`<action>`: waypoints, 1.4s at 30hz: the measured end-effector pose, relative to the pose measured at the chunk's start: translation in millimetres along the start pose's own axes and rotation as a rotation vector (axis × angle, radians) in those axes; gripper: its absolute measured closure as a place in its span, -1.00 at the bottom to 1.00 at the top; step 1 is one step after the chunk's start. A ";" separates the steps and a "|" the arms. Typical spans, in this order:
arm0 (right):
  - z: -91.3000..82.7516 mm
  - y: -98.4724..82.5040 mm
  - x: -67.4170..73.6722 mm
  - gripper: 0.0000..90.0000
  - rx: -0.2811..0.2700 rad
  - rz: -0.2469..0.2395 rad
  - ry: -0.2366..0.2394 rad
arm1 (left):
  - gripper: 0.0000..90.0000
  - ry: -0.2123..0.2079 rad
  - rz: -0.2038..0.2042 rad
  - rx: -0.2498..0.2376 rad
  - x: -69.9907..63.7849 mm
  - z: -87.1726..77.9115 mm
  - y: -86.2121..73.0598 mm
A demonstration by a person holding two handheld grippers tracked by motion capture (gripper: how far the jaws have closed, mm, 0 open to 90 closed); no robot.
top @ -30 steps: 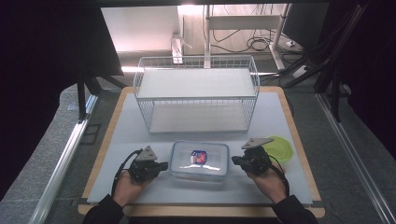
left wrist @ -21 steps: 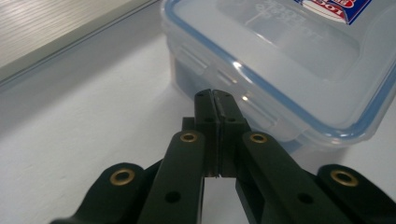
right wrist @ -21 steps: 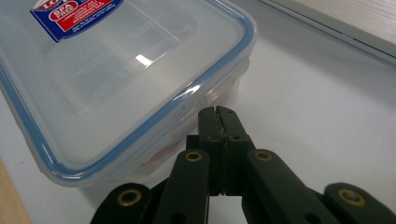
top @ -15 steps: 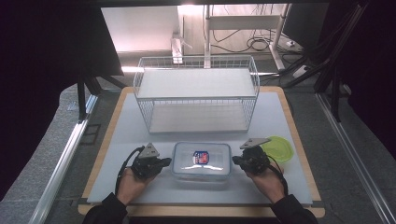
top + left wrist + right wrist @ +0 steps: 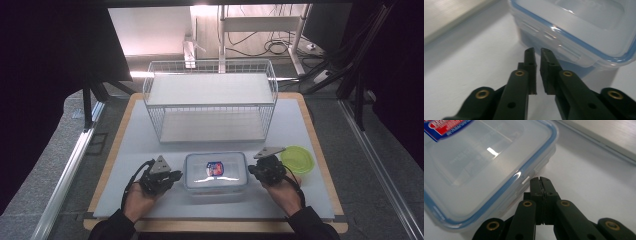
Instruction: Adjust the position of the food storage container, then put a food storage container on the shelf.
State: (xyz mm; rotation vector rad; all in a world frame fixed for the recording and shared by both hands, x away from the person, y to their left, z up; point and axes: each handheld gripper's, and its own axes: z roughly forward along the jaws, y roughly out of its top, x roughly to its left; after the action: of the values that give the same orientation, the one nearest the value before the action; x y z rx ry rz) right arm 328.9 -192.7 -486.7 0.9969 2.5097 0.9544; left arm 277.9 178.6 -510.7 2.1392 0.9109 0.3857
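Little has shifted since the earlier frames: both hands sit where they were, and my left gripper's jaws have just cracked open with nothing between them.

Near the bottom of the high view, my left gripper (image 5: 172,176) stands narrowly parted at the left end of the lidded plastic food container (image 5: 216,171), tips just beside its latch flap (image 5: 571,53). My right gripper (image 5: 253,171) is pressed shut and empty at the right-end latch. I judge I'm starting on the latches: next I need a wider opening and a pinch on each flap. Right of the container lies a green lid (image 5: 297,159); farther up stands the wire basket (image 5: 210,105).
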 end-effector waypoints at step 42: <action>-30.0 -10.9 -2.7 -0.83 -0.151 0.043 0.083 | -0.93 0.039 0.007 -0.031 -3.5 -21.3 -15.5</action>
State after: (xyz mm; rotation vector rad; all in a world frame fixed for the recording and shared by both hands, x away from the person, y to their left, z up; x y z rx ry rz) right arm 311.3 -214.8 -471.7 0.9868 2.4476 1.2014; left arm 256.7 194.5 -508.1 2.1143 0.9138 0.4440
